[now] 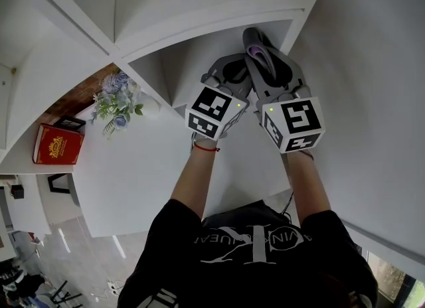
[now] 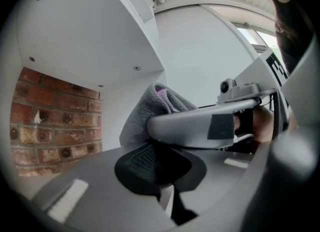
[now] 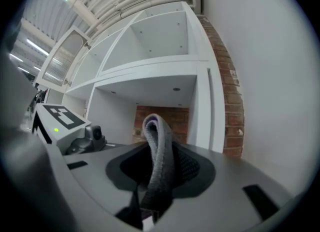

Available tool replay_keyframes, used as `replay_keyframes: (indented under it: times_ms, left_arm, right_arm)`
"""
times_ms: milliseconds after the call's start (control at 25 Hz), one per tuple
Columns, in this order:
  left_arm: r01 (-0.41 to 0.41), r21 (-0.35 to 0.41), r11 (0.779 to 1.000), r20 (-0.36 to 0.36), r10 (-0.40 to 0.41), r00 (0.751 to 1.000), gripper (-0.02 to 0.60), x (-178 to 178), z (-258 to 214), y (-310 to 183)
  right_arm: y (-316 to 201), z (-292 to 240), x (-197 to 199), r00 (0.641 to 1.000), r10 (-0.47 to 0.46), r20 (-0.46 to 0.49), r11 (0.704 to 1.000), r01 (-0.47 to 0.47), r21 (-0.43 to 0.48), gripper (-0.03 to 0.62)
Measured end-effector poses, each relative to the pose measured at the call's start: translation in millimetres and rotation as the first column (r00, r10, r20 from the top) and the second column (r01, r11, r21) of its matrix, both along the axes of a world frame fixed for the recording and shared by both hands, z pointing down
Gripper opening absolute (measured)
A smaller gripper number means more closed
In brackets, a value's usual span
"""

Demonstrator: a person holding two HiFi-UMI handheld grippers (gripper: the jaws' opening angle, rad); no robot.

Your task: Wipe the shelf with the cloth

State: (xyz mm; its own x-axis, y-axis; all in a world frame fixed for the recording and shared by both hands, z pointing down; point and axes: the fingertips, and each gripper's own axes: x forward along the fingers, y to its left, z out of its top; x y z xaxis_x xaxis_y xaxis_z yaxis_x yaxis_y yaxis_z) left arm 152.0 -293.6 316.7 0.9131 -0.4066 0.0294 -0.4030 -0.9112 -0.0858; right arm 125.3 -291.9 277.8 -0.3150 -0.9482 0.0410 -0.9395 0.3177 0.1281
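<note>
Right gripper (image 1: 256,42) fingers pinch the cloth (image 3: 159,148) at 12 o'clock, at the shelf (image 1: 192,58). Left gripper (image 2: 162,178) fingers are together, empty.

The left claw (image 1: 230,69) and right claw (image 1: 260,46) are grey moulded plastic with black ribbed pads (image 3: 191,166). Each carries a white cube (image 1: 216,111) printed with black square markers and a small green light (image 1: 238,106). The person wears a black short-sleeved T-shirt (image 1: 252,247) with white lettering and a red cord bracelet (image 1: 207,147).
</note>
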Motion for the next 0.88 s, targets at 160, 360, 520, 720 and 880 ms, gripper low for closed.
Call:
replay_keyframes:
  times_ms: [160,360,520,720,880]
  left_arm:
    - [-0.039,0.012,0.999,-0.028,0.039,0.999,0.011,14.1,-8.1,5.3]
    - [-0.006,-0.017,1.000,-0.060,0.005,0.998,0.011,15.7,-8.8,-3.6]
    - [0.031,-0.015,0.999,-0.066,-0.032,0.997,0.011,16.2,-13.4,-14.8]
    - [0.083,-0.014,0.996,-0.097,-0.084,0.992,0.009,15.0,-23.9,-34.8]
    - [0.118,0.020,0.993,-0.127,-0.115,0.985,-0.002,14.3,-35.3,-44.3]
  right_arm:
    - [15.6,-10.5,14.0,0.998,-0.012,0.056,0.999,0.010,0.042,0.114]
    - [28.7,-20.7,19.7,0.998,-0.031,0.047,0.996,0.027,0.089,0.115]
    - [35.9,-25.3,20.8,0.999,-0.030,0.035,0.993,0.025,0.118,0.115]
    - [44.5,-24.0,34.7,0.999,0.013,0.030,0.991,-0.017,0.135,0.115]
    - [47.8,-16.3,43.8,0.999,0.021,0.042,0.992,-0.026,0.122,0.115]
